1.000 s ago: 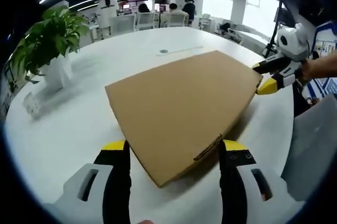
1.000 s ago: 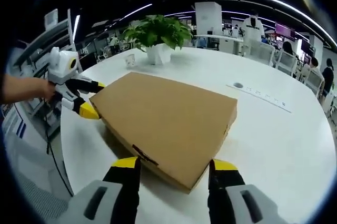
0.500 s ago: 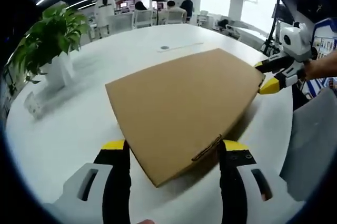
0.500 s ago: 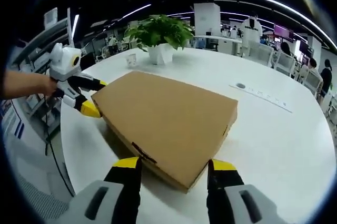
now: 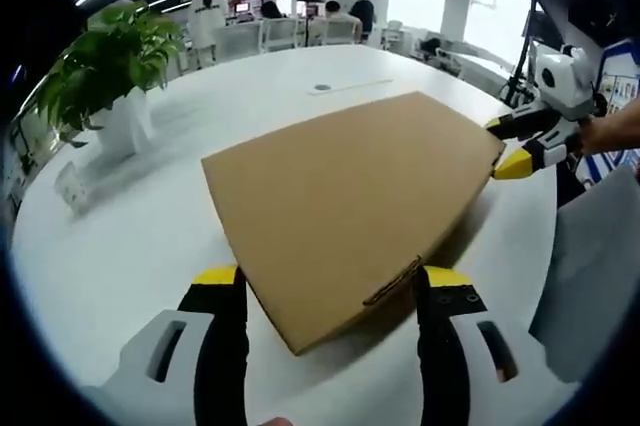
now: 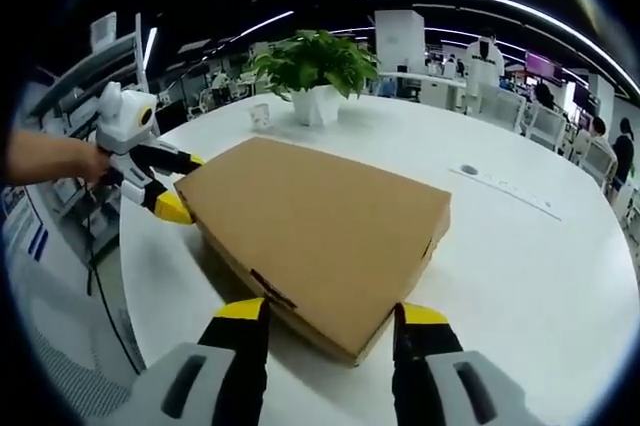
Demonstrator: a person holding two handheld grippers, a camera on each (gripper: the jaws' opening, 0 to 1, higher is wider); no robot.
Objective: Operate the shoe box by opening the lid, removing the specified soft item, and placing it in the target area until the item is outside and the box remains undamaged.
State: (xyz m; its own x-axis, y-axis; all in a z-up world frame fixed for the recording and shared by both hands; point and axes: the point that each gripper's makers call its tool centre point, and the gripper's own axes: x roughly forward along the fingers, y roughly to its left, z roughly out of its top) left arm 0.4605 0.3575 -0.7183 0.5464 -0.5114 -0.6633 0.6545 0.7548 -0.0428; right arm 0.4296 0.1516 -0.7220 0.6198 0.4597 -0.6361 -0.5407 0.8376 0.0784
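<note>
Shoe box [image 5: 345, 206] (lid closed) sits between both spread tongs at opposite corners.

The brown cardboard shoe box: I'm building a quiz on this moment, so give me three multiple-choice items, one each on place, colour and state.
1. Where does the potted green plant stand?
A. on the box
B. on the white round table, apart from the box
C. on the floor

2. What colour are the gripper jaw tips?
A. yellow
B. red
C. blue

3. What state is the brown cardboard shoe box in?
A. lid off
B. crushed
C. lid closed

Answers: 1 B, bare table lies between; 2 A, yellow caps on the left gripper and right gripper; 3 C, lid lies flat.
</note>
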